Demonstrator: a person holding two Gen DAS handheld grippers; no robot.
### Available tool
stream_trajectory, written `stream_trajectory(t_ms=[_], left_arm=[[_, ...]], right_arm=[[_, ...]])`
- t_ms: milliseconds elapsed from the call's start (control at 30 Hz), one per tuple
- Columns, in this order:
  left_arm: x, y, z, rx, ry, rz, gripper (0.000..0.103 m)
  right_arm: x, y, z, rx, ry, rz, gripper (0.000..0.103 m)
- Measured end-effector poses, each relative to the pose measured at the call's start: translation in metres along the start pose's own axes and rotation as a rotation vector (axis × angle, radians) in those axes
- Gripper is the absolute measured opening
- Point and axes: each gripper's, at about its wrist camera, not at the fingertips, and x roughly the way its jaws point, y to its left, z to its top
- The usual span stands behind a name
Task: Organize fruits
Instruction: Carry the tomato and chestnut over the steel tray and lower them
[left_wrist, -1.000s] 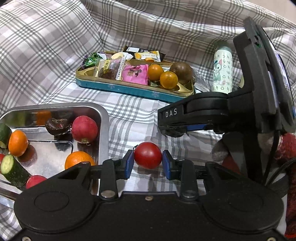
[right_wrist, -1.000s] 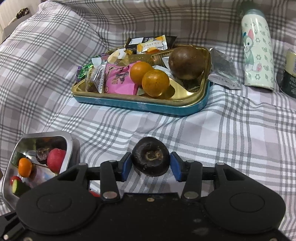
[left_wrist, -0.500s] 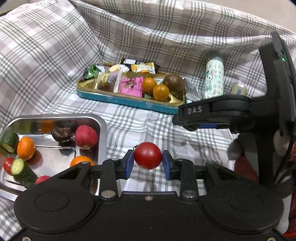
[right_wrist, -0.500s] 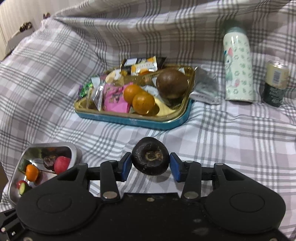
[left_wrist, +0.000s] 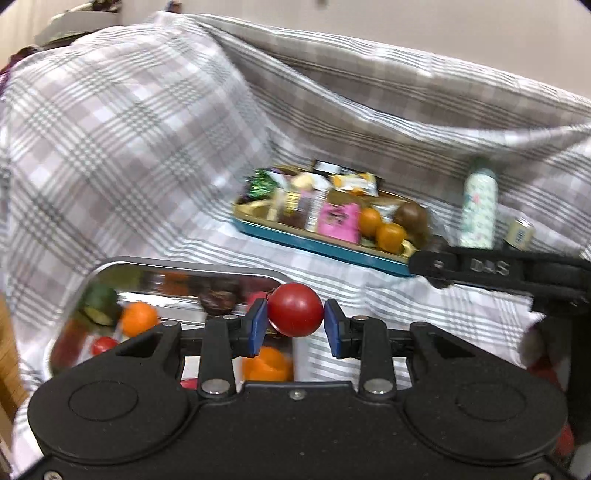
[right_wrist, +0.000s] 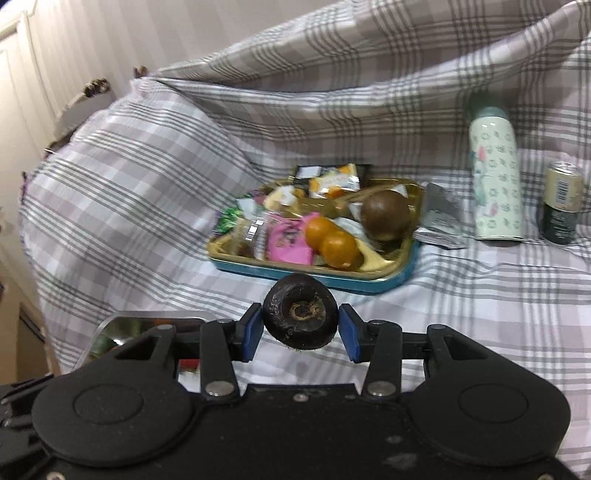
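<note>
The left gripper (left_wrist: 295, 326) pinches a red tomato (left_wrist: 294, 309) above the steel tray's (left_wrist: 184, 264) right edge — the right gripper (right_wrist: 300, 330) clamps a dark round fruit (right_wrist: 300, 320) above the checked cloth (right_wrist: 480, 295), just beside that tray.

The only lettering that reads at all is "DAS", blurred, in pale letters on the black arm of the right gripper (left_wrist: 491, 267), which reaches in from the right, just above and to the right of the left claw (left_wrist: 295, 326). The can (right_wrist: 562, 202), far right and well beyond the right claw (right_wrist: 300, 328), carries a barcode whose digits are too small to read. Print on the snack wrappers (right_wrist: 328, 181) in the tray (right_wrist: 295, 272) ahead is too blurred to make out. The bottle (right_wrist: 495, 173) shows only patterns.
</note>
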Motion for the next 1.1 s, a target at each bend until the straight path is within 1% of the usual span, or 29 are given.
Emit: stream_trajectory(t_ms=[167, 267, 400, 700, 1100], left_arm=[[0.001, 0.026, 0.005, -0.039, -0.006, 0.058, 0.042], [0.003, 0.039, 0.007, -0.049, -0.010, 0.089, 0.042], [0.005, 0.055, 0.008, -0.065, -0.001, 0.119, 0.042], [0.021, 0.078, 0.003, -0.096, 0.046, 0.144, 0.042], [0.034, 0.093, -0.002, -0.105, 0.074, 0.165, 0.042]], right_arm=[[-0.003, 0.024, -0.005, -0.029, -0.012, 0.057, 0.047], [-0.001, 0.038, -0.009, -0.037, -0.002, 0.093, 0.047], [0.004, 0.057, -0.017, -0.072, 0.013, 0.114, 0.047], [0.030, 0.093, -0.034, -0.138, 0.085, 0.164, 0.047], [0.046, 0.110, -0.043, -0.183, 0.118, 0.176, 0.047]])
